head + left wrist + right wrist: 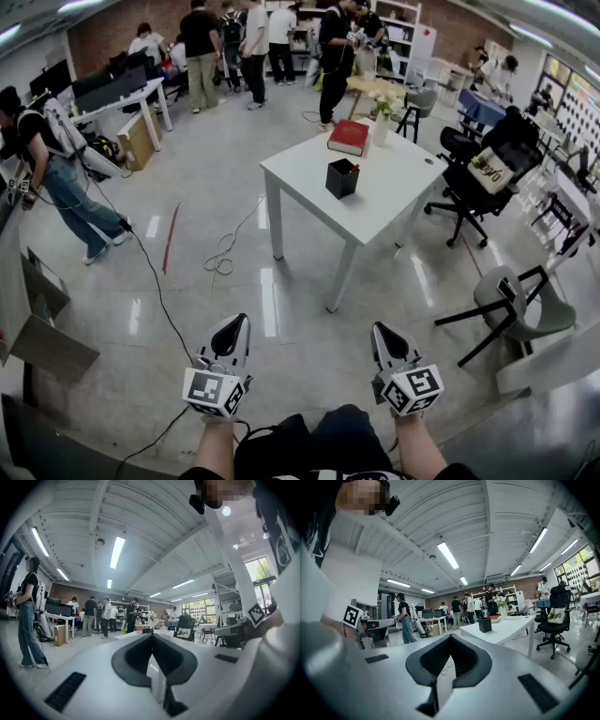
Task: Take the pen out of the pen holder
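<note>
The left tongs [236, 322] are clenched. In the left gripper view their two dark pads [133, 658] meet at the tips with nothing caught between them. The right tongs [380, 328] are clenched just the same, with the dark pads [433, 660] closed on each other and holding nothing. Neither pair touches anything; both hang over the glossy grey floor [281, 347].

Each pair carries a cube with black-and-white square markers, the left cube [214, 392] and the right cube [411, 389], but these show patterns only, no words. The one piece of lettering in sight is dark print on a pale bag [490, 171] hanging on the back of a black office chair [469, 192], and it is too blurred to read.

The person's left hand [216, 424] and right hand [410, 424] grip the tools from behind the cubes. Both bare forearms reach forward side by side, so the tongs point level and roughly parallel toward the room.

The black square pen holder [342, 177] stands near the middle of a white rectangular worktop [309, 173], well apart from both tongs and ahead of them. The pen itself is too small to make out, beyond a small reddish speck at the holder's rim. Behind the holder on the same worktop lie a red hardback book [349, 137] and, just beside it, a white vase of pale flowers [381, 122].
</note>
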Motion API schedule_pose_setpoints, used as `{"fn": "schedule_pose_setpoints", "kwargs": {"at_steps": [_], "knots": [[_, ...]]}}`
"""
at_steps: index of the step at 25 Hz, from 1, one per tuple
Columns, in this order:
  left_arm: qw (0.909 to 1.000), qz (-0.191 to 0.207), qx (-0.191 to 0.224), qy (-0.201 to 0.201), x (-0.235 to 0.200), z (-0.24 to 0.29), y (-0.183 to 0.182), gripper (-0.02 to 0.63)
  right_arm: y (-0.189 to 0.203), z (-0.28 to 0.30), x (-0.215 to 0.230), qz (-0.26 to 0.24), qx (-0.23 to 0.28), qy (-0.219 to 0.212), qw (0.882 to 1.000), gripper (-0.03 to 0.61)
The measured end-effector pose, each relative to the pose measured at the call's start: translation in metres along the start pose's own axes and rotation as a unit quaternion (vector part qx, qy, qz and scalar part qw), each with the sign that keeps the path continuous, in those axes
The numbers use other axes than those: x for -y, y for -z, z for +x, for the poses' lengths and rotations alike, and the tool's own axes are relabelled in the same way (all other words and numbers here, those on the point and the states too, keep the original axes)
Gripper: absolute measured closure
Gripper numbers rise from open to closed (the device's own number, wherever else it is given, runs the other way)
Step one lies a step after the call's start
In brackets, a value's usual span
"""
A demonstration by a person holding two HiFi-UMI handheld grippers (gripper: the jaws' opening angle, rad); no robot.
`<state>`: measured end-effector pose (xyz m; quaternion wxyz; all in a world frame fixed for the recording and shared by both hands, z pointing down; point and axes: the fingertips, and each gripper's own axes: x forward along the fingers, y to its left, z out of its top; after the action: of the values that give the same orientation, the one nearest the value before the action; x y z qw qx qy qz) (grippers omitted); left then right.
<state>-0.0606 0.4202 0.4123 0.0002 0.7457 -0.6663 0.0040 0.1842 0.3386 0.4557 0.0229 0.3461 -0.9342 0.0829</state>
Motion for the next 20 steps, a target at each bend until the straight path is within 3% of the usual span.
{"fn": "schedule_pose_setpoints", "kwargs": {"at_steps": [12, 18, 20], "knots": [[0.9997, -0.021, 0.005, -0.011, -0.007, -0.009, 0.007, 0.611, 0.002, -0.001, -0.005, 0.001, 0.001, -0.005, 1.0, 0.571], [0.9987, -0.044, 0.004, -0.024, -0.02, -0.019, 0.011, 0.611, 0.0, 0.005, -0.017, 0.013, 0.008, -0.031, 0.999, 0.569], [0.9984, -0.051, 0.001, -0.024, -0.022, -0.018, 0.013, 0.611, -0.001, 0.007, -0.019, 0.02, 0.005, -0.034, 0.999, 0.536]]}}
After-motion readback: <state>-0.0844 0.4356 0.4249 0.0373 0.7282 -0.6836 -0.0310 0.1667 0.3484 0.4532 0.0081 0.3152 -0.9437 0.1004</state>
